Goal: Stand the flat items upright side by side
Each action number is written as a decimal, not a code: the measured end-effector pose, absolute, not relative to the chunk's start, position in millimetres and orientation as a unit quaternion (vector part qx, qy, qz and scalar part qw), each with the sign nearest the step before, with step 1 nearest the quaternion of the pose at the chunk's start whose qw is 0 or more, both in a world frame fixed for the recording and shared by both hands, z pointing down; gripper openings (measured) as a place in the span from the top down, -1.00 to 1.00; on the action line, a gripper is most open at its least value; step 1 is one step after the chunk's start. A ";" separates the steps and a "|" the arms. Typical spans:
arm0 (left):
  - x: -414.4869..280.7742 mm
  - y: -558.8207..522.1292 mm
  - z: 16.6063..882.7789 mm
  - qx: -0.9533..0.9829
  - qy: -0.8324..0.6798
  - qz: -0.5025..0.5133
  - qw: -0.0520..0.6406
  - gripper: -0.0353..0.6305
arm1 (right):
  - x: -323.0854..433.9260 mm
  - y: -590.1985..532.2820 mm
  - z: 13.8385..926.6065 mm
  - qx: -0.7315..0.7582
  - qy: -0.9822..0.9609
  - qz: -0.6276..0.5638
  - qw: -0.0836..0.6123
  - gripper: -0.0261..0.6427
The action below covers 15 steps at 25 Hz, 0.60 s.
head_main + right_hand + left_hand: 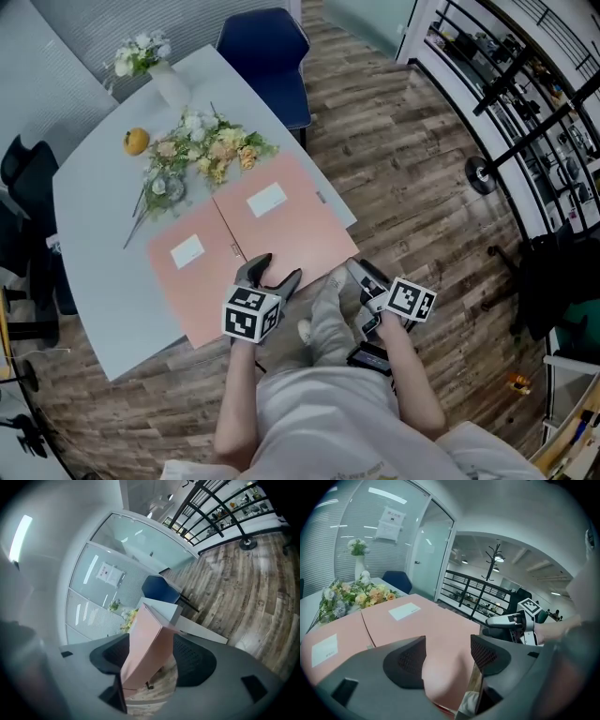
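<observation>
Two flat pink folders lie side by side on the white table (98, 220), the left folder (192, 277) and the right folder (286, 216), each with a white label. My left gripper (274, 272) hovers open over their near edges; in its own view my left gripper (447, 656) has the right folder (431, 625) below its spread jaws and the left folder (333, 641) beside it. My right gripper (361, 279) is off the table's near right edge. In the right gripper view the right gripper (150, 656) stands wide, the right folder's corner (147, 641) between its jaws, unclamped.
Loose flowers (202, 150), an orange (136, 141) and a vase of white flowers (155, 66) sit at the table's far side. A blue chair (267, 52) stands behind, a black chair (28, 173) at left. Black railing (525, 84) runs along the right over wood floor.
</observation>
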<state>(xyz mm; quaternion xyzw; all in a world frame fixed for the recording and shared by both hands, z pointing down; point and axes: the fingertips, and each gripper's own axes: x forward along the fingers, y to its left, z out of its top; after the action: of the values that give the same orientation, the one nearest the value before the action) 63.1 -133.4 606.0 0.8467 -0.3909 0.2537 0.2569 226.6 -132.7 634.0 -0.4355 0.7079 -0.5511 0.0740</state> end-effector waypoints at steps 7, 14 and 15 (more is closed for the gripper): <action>59.9 -134.4 619.4 0.837 -0.388 0.281 0.262 0.05 | 223.9 -138.2 648.7 -0.425 0.699 -0.569 0.077 0.05; 52.0 -139.4 629.6 0.825 -0.396 0.302 0.267 0.05 | 224.4 -149.4 662.5 -0.410 0.692 -0.586 0.095 0.02; 50.8 -139.7 631.8 0.823 -0.398 0.305 0.267 0.05 | 224.1 -150.6 665.0 -0.408 0.692 -0.588 0.095 0.02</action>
<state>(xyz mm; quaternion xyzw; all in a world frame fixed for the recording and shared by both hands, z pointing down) 50.8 -139.7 631.8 0.8230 -0.3977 0.3052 0.2671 224.1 -150.6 665.0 -0.4085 0.6918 -0.5879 0.0948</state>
